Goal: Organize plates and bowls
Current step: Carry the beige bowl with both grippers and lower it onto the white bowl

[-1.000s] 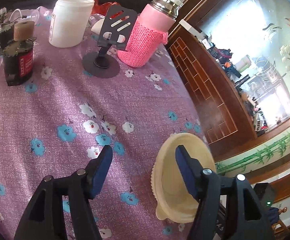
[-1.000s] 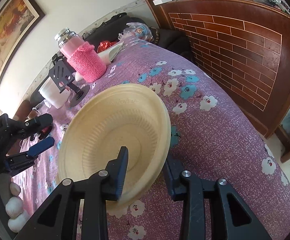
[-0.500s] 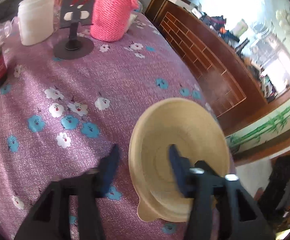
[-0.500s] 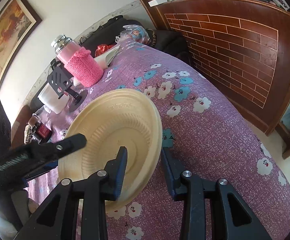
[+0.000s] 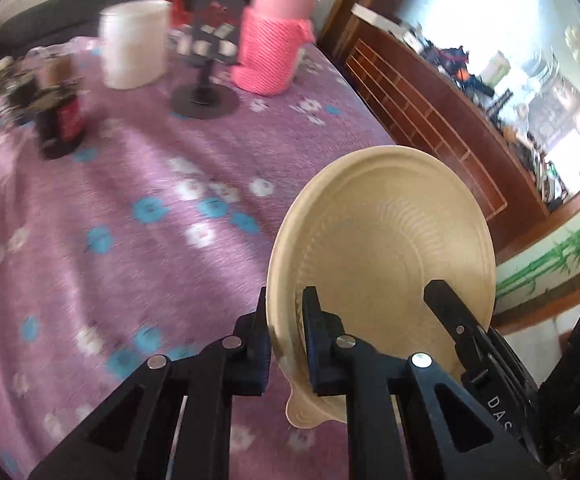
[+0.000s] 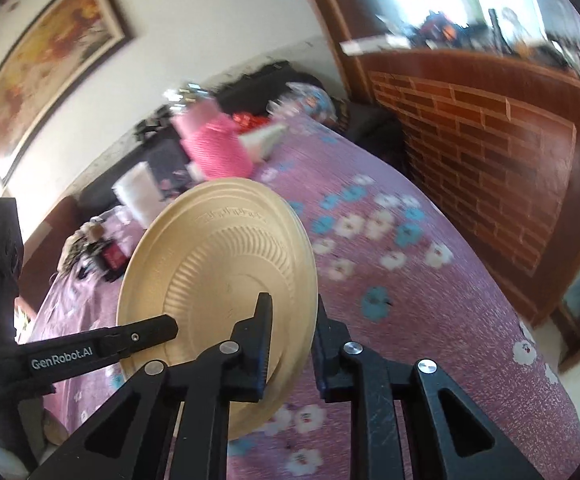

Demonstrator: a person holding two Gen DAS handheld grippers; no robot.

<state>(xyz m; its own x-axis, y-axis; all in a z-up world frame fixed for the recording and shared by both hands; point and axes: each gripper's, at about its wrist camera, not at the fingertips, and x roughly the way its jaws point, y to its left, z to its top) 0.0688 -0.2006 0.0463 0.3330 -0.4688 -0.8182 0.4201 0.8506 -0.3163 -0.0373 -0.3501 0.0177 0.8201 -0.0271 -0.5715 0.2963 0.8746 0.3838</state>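
While both tools [image 5: 286,330] [image 6: 292,340] clamp the plate [image 5: 382,264], motion blur smears background clutter.

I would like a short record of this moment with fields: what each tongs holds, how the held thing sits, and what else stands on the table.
left tongs: shut on the rim of the paper plates
right tongs: shut on the same plates' rim
plates: tilted on edge, lifted above the tablecloth
stack: several rims visible, number unclear
behind: pink bottle, white jar, black stand, dark bottle
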